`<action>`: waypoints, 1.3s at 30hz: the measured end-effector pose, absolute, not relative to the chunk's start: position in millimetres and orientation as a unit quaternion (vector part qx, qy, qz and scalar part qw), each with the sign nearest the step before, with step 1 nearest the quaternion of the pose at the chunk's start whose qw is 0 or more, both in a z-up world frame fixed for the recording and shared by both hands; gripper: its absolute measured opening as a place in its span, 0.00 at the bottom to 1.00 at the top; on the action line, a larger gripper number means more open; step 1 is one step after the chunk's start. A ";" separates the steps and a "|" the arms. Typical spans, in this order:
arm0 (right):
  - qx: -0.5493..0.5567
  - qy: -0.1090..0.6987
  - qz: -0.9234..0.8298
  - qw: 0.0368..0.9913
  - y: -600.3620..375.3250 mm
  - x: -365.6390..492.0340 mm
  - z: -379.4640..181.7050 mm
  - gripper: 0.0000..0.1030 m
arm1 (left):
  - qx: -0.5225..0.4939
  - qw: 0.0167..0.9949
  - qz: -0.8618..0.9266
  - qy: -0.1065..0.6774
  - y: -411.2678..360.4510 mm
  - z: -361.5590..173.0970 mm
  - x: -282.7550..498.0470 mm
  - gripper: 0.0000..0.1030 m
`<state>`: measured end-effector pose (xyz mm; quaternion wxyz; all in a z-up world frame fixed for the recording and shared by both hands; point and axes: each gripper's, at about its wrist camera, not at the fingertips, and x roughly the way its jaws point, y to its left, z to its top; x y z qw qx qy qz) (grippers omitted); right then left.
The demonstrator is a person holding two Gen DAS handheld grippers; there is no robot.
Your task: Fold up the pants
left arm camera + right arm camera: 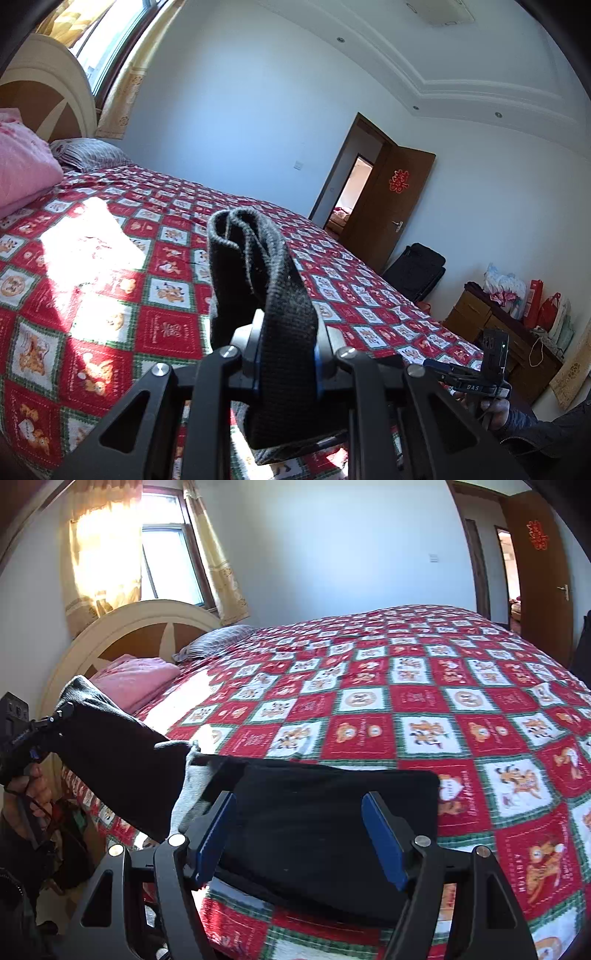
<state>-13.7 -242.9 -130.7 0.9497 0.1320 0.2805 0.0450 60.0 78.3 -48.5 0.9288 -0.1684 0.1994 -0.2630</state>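
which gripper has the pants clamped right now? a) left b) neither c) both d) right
a: the left gripper is shut on a lifted end of the black pants, while the right gripper stands open over the part lying on the bed, its blue pads apart.

White letters "DAS" stand on the black body of the right gripper (476,384), seen low to the right of the left tool. A red paper double-happiness sign (398,181) hangs on the brown door (402,218), far ahead and right of both tools. The red squares of the quilt (417,698) beneath the tools carry pale lettering, too small and blurred to read.
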 end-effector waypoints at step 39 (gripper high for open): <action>0.264 0.287 -0.109 0.915 -371.0 -36.6 -181.5 0.70 | 0.081 0.833 -0.406 0.366 -232.5 -108.1 77.9 0.25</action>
